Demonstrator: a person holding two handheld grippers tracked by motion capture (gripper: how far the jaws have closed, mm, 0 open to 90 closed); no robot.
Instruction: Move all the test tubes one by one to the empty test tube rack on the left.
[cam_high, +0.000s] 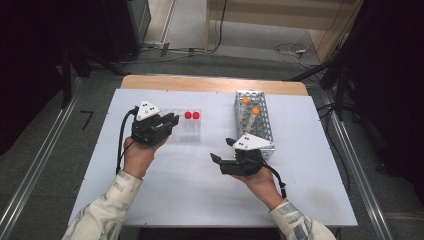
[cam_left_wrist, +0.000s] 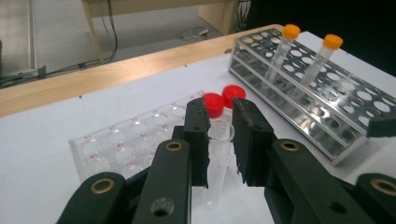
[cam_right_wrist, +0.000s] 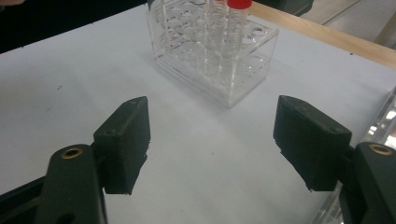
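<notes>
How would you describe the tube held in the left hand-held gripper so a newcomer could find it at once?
Start at the white table, then the clear rack at its left. Just in front of it, the left hand-held gripper grips an upright clear tube. Unlike the two red-capped tubes behind it, it has no cap.
</notes>
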